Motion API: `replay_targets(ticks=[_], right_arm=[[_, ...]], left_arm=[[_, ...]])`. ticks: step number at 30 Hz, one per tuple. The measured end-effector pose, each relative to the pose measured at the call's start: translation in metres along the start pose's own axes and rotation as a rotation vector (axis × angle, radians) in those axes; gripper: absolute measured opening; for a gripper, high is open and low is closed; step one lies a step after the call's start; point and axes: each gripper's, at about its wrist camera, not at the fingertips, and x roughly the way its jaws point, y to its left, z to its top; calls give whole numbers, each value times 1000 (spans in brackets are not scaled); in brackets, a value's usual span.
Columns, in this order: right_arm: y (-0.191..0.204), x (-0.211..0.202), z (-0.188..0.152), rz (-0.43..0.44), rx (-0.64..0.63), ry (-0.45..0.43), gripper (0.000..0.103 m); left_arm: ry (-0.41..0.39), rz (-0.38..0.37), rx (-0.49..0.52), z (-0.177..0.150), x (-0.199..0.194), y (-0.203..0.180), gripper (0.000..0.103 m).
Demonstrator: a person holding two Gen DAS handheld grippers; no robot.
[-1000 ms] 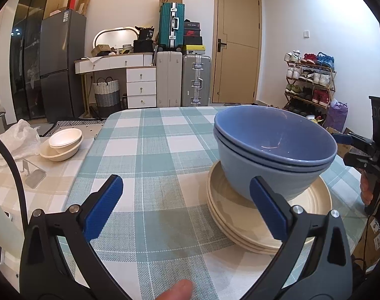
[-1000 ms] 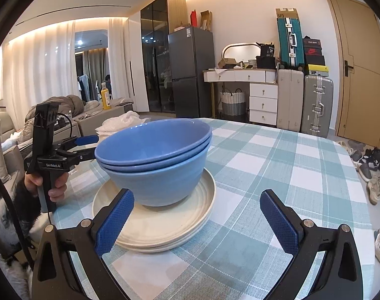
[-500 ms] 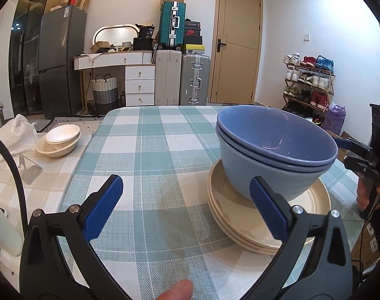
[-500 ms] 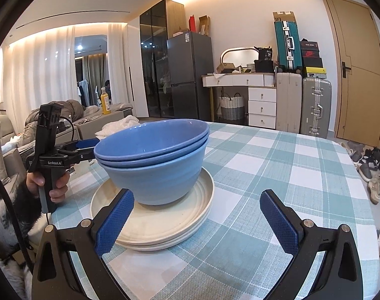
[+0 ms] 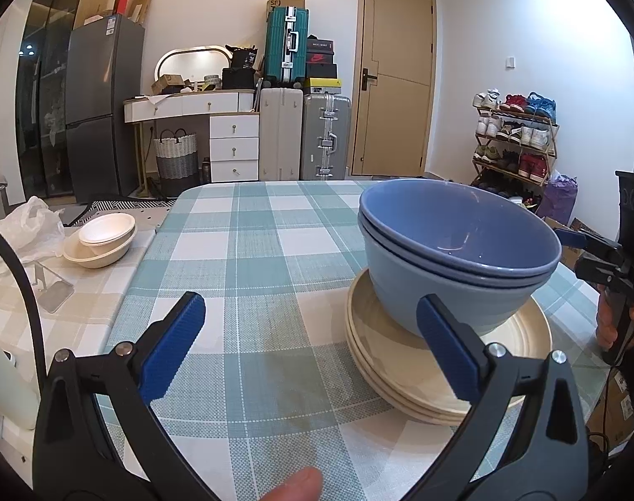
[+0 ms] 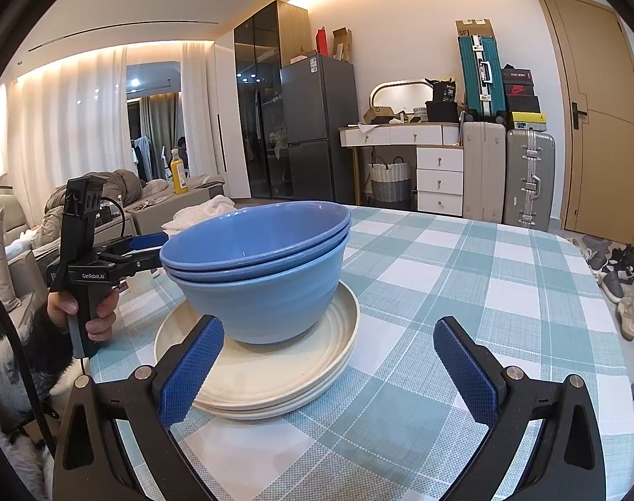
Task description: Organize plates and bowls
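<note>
A stack of blue bowls [image 5: 454,259] sits on a stack of cream plates [image 5: 404,359] on the checked tablecloth [image 5: 254,250]. The same bowls [image 6: 258,267] and plates [image 6: 275,371] show in the right wrist view. My left gripper [image 5: 312,346] is open and empty, just left of and in front of the stack. My right gripper [image 6: 329,371] is open and empty, in front of the plates. The other hand-held gripper shows at the far edge of each view [image 6: 87,259].
Two cream bowls [image 5: 102,238] sit nested on a beige side table at the left, beside a white plastic bag [image 5: 29,225] and a clear stand [image 5: 51,288]. Suitcases, drawers, a fridge and a shoe rack stand beyond the table.
Both views have shifted slightly; the stack looks a little nearer in the right wrist view. Both grippers stay open and empty. The bowls and plates have not moved.
</note>
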Motion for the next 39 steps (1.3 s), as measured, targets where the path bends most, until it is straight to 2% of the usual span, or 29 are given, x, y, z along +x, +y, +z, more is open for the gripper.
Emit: replay_targets(ticks=[39], right_arm=[[-3, 0, 1, -3, 0, -6, 103]], left_arm=[[-5, 4, -1, 2, -4, 2, 101]])
